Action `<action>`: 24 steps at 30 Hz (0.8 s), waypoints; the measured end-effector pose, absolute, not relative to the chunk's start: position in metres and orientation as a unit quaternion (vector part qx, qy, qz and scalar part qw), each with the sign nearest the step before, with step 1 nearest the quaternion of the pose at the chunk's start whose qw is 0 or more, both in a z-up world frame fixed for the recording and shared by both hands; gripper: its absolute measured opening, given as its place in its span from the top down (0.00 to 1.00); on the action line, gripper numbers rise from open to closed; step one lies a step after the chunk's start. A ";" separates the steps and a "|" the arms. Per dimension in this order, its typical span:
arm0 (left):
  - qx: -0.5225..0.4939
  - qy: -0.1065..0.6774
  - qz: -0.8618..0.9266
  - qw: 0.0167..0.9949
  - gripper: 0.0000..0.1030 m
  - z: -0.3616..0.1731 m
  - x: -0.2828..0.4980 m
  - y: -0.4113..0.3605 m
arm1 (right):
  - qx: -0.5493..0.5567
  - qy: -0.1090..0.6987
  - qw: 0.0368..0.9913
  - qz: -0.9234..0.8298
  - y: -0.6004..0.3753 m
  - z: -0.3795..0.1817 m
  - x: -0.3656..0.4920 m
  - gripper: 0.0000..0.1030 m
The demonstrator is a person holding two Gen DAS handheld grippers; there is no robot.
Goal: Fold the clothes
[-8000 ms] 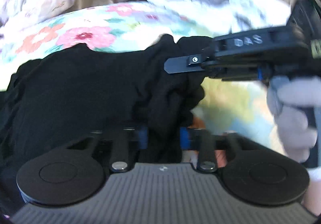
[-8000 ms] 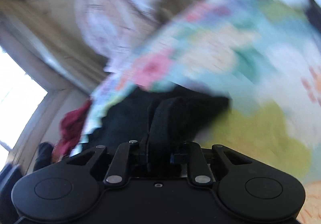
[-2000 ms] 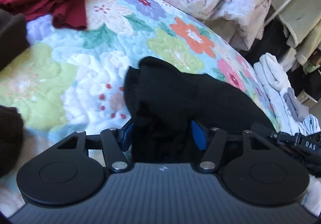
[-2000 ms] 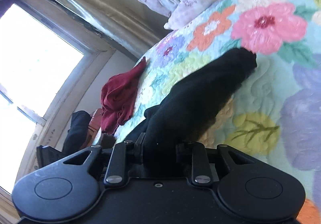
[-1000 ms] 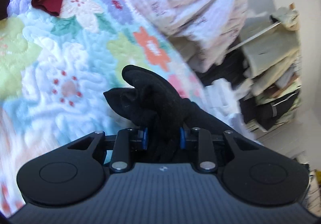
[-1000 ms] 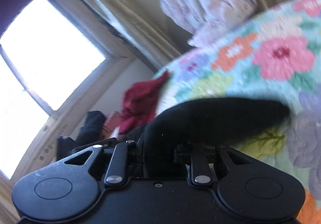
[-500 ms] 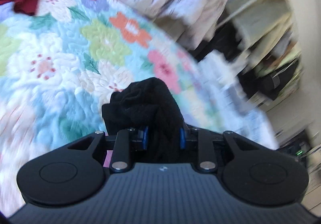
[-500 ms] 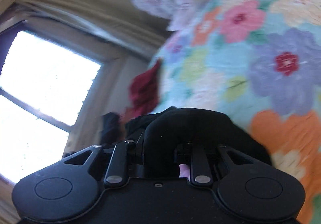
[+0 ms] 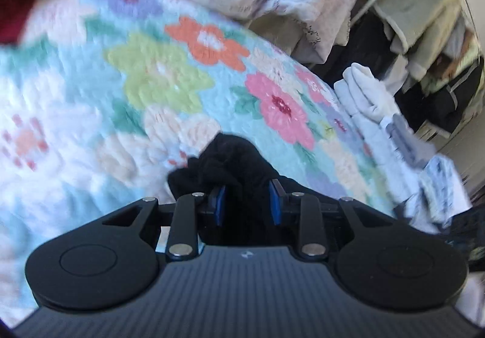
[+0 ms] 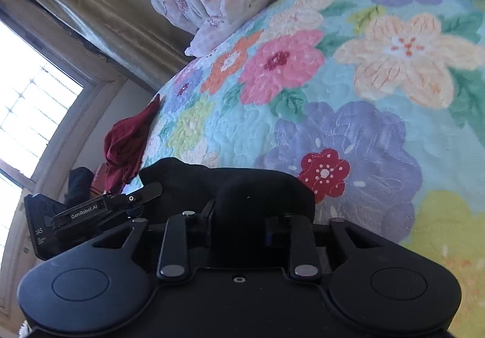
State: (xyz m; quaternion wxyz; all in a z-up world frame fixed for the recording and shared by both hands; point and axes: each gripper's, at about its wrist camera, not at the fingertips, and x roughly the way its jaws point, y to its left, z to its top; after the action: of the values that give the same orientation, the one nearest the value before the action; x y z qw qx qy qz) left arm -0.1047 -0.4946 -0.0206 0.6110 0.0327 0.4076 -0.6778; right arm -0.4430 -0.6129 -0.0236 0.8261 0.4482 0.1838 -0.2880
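Since a second ago both hands have carried the black garment (image 10: pixel 230 186) across the floral quilt (image 10: pixel 363 95) and lowered it, so that it now lies bunched low on the bed in front of both cameras instead of arching up between them. The right tongs (image 10: pixel 239 229) have just been opening; dark cloth still fills the gap between the jaws, but whether the pads still press on it is hard to tell against black on black. The left tongs (image 9: pixel 247 201) are clenched on a thick wad of the same garment, the blue pads (image 9: pixel 219 204) biting into it from both sides. The left view is smeared with motion.

The main risk, as I judge it, is uneven release: if the right side lets go while the left hand is on the move, the cloth drags and the fold skews or rolls into a lump. The left grip holds several layers at once, so on opening the layers may spring apart or cling to a pad and lift. The two tongs sit close together, the left one just beside the garment in the right view, so they could knock each other. The maroon garment (image 10: pixel 127 144) and the white folded pile (image 9: pixel 372 101) lie well apart and seem safe.
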 end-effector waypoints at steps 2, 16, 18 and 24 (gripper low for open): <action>0.046 0.375 -0.673 0.636 0.75 -0.005 -0.109 -0.485 | 0.419 0.195 0.827 -0.319 -0.598 -0.010 -0.443 0.61; 0.139 0.358 -0.714 0.586 0.70 -0.016 -0.147 -0.480 | 0.031 0.329 0.836 -0.437 -0.478 -0.006 -0.368 0.56; 0.165 0.380 -0.698 0.584 0.68 -0.035 -0.145 -0.488 | 0.048 0.335 0.833 -0.438 -0.481 -0.015 -0.372 0.54; 0.166 0.366 -0.701 0.589 0.66 -0.020 -0.142 -0.480 | 0.182 0.306 0.840 -0.409 -0.502 -0.028 -0.412 0.43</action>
State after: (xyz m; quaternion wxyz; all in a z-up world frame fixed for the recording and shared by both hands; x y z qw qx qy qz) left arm -0.1416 -0.4798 -0.0199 0.5894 0.1656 0.3661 -0.7008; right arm -0.4122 -0.5023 -0.0285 0.8401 0.1820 0.3058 -0.4094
